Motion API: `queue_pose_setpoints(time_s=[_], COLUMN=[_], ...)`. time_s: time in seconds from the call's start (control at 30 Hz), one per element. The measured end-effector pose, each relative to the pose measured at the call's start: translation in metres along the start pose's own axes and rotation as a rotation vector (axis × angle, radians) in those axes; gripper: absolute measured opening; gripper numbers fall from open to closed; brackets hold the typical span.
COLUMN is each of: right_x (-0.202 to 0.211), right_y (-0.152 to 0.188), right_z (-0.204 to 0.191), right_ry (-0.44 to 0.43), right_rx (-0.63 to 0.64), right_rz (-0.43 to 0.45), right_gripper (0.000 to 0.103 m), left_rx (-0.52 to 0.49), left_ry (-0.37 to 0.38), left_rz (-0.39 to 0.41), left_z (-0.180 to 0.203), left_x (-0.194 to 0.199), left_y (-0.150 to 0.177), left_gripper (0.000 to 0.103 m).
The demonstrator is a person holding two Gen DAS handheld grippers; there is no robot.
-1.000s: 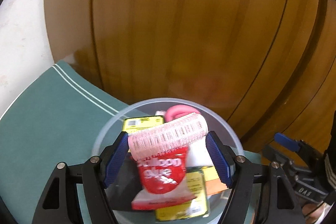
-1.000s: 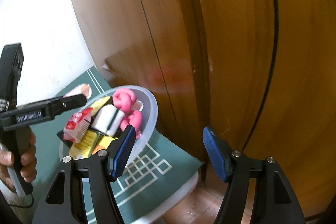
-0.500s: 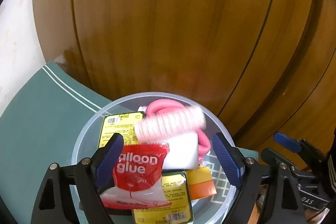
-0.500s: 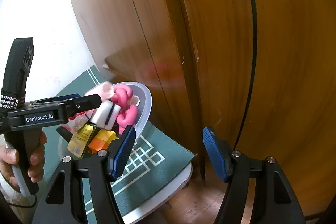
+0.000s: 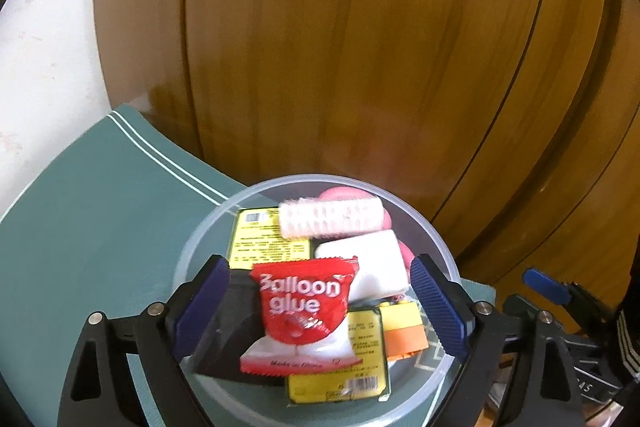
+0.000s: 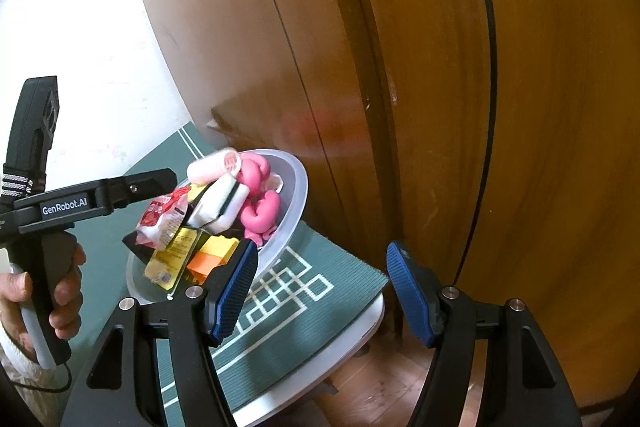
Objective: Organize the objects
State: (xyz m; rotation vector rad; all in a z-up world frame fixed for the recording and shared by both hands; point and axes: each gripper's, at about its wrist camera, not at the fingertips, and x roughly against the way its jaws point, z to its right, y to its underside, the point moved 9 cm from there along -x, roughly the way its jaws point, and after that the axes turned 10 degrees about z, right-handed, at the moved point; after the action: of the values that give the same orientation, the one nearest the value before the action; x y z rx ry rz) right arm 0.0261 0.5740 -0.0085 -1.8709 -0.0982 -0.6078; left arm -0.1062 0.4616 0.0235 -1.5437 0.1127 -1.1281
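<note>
Two black grippers with blue pads hang above a translucent round plastic bowl point(image 5: 434, 239) on a green mat point(image 5: 100, 227). Left gripper point(image 5: 320, 307) has just been opening, jaws wide, nothing pinched; the pink mesh hair roller point(image 5: 332, 219) lies atop the heap, blurred. Right gripper point(image 6: 320, 287) stands spread, empty. Red "Balloon glue" packet point(image 5: 302, 303) half hides yellow cards beneath.

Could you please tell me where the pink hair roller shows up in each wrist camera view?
Left wrist: pink hair roller lies at the bowl's far side, just below picture centre.
Right wrist: it tops the pile, left of centre.
Shared landmark: the red Balloon glue packet.
</note>
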Motion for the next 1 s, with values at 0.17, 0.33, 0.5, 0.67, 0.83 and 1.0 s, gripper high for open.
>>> queue_pose_setpoints(time_s=[0.17,0.33,0.5,0.67,0.83,1.0], right_x=[0.000,0.008,0.018,0.031,0.040,0.050], right_y=[0.004,0.011,0.025,0.034,0.033,0.027], right_z=[-0.012,-0.029,-0.051,-0.064,-0.073,-0.078], right_ry=[-0.028,-0.070,-0.084,-0.053,-0.047,-0.049], right_rx=[-0.001,0.020,0.084,0.131,0.118,0.093], right_rz=[-0.005,-0.024,-0.053,-0.069,-0.062,-0.004], right_gripper=[0.082,0.095,0.097,0.097,0.098,0.103], left_rx=[-0.015,0.030,0.071,0.064,0.068,0.017], left_ry=[-0.081,-0.184,-0.254,-0.312,-0.297,-0.378], left_rz=[0.046,0.035,0.042,0.094,0.125,0.149], left_z=[-0.012,-0.039,-0.058,-0.061,-0.051,-0.047], left_x=[0.027,0.047,0.075,0.108,0.129,0.133], left_y=[0.000,0.018,0.041,0.046,0.052,0.058], left_gripper=[0.103,0.103,0.103,0.103,0.103,0.103])
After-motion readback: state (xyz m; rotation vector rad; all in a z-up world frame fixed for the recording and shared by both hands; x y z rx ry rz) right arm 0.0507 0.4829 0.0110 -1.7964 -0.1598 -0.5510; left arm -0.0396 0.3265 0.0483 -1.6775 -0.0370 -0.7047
